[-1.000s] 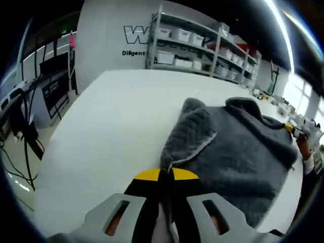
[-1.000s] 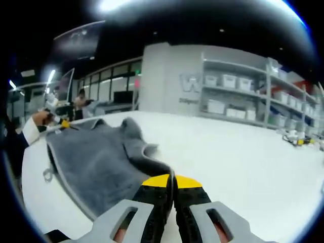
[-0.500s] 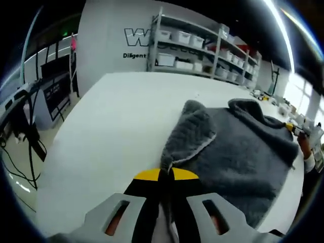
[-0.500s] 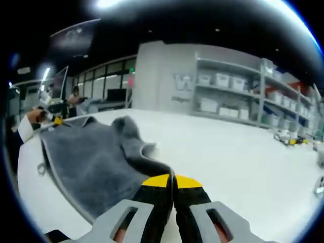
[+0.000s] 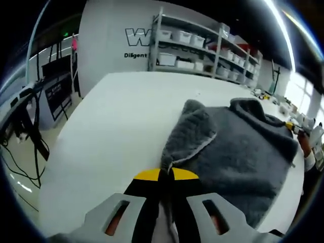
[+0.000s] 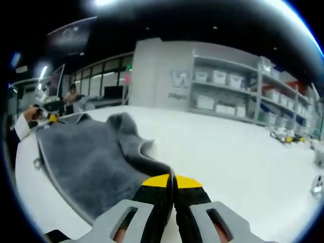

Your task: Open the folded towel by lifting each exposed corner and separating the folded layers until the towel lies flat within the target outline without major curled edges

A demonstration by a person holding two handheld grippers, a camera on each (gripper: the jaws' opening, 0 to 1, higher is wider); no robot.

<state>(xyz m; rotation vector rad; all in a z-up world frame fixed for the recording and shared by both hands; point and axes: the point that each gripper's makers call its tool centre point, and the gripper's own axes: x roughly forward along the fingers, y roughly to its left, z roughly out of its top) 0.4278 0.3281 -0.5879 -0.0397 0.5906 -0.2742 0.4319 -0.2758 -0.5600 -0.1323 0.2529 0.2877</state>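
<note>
A grey towel (image 5: 238, 147) with a pale edge lies spread on the white table (image 5: 111, 131), still rumpled with a folded-over flap near its front. My left gripper (image 5: 165, 174) is shut on a towel corner that runs into its yellow-tipped jaws. In the right gripper view the same grey towel (image 6: 86, 162) stretches to the left, and my right gripper (image 6: 172, 178) is shut on another of its corners. Far across the towel the other gripper (image 5: 296, 130) pinches its edge, and in the right gripper view the other gripper (image 6: 50, 117) with a hand shows at the far left.
Shelving with white bins (image 5: 192, 45) stands against a grey wall behind the table. Desks with cables (image 5: 25, 116) sit off the table's left edge. Small objects (image 6: 288, 137) lie at the far right of the table. Bare table (image 6: 243, 162) stretches right of the towel.
Both views have drifted slightly; in the right gripper view the towel's far fold looks raised a little and closer. Both grippers stay shut on the towel.
</note>
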